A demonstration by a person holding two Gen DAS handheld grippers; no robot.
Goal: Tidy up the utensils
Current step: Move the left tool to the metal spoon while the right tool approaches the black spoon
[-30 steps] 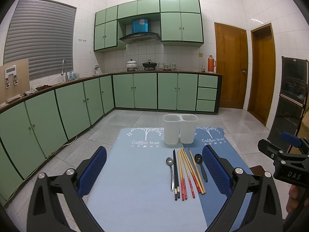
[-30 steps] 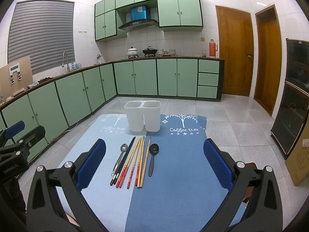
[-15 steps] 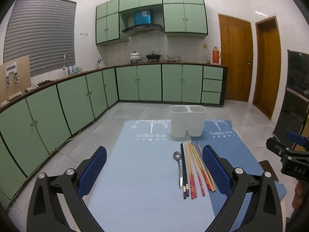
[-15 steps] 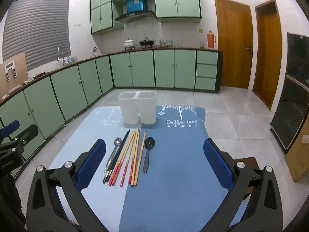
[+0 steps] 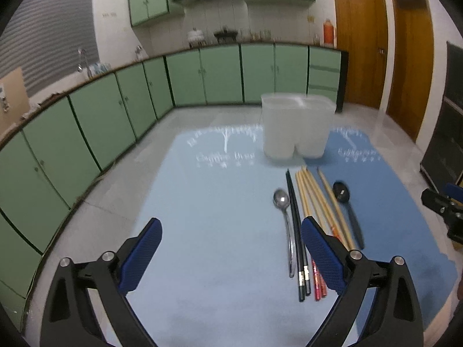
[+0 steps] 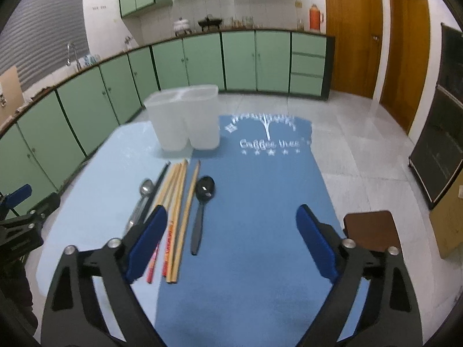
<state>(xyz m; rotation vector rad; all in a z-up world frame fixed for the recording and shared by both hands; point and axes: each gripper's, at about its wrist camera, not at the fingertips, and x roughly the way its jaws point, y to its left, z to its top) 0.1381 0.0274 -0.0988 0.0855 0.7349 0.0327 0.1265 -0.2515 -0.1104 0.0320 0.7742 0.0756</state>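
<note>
Closing in since a second ago, both grippers now sit lower and nearer the row of chopsticks (image 5: 311, 199) and spoons on the blue tabletop mat (image 6: 260, 217), before the translucent white two-compartment holder (image 6: 185, 115). Nothing is sorted yet. Left gripper (image 5: 231, 256) and right gripper (image 6: 231, 243) gape wide, empty, touching nothing.

Green cabinets (image 5: 220, 72), wooden doors (image 6: 354, 31), orange thermos (image 6: 315, 17), brown stool (image 6: 370, 228).

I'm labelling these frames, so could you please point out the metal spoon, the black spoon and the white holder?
metal spoon (image 5: 281, 199): left wrist view, on its bowl.
black spoon (image 6: 205, 188): right wrist view, on its bowl.
white holder (image 6: 185, 121): right wrist view, on the front wall between its two compartments.
</note>
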